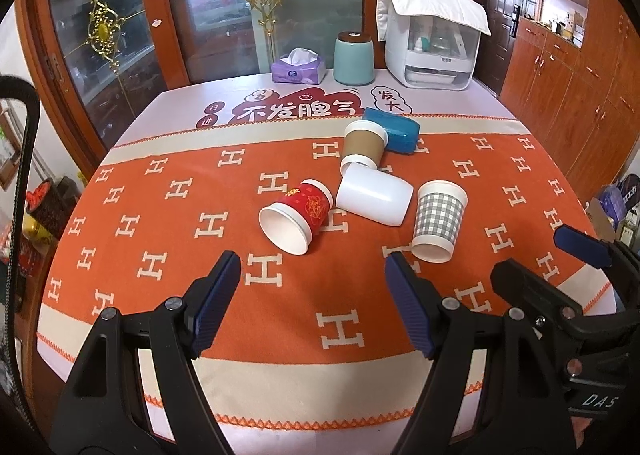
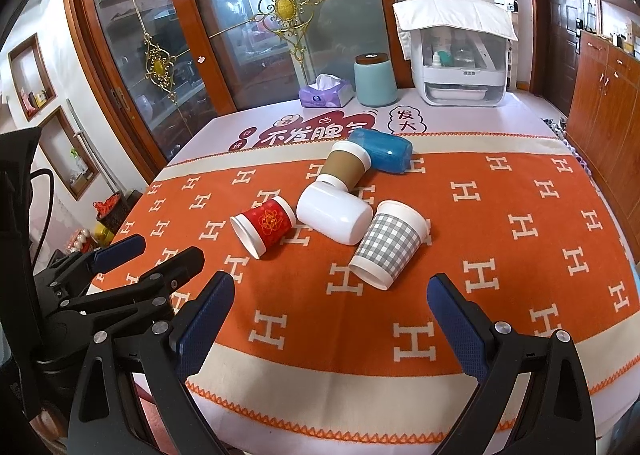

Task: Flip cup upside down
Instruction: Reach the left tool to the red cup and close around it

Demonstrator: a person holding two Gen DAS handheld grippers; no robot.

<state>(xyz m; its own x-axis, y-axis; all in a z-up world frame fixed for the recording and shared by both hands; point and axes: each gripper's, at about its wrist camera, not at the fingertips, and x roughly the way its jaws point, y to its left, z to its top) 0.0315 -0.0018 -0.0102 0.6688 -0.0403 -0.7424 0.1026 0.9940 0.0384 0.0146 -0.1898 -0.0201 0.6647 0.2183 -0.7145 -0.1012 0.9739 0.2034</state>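
Left wrist view shows our left gripper (image 1: 312,271) and right gripper (image 2: 330,295) spread wide, holding nothing. The cups lie mid-tabletop (image 1: 160,339). We should probably close across the red cup (image 1: 298,211)'s wall, lift, then rotate rim-down.

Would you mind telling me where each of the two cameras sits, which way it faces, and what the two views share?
Left wrist view: sits behind the open left tongs, facing across the orange H-patterned tablecloth toward the glass doors; the right tongs show at the right edge.
Right wrist view: sits behind the open right tongs, facing the same way from further right; the left tongs show at the left edge.
Shared: the red paper cup, white mug, grey checked paper cup, brown-sleeved paper cup and blue cup, all lying on their sides.
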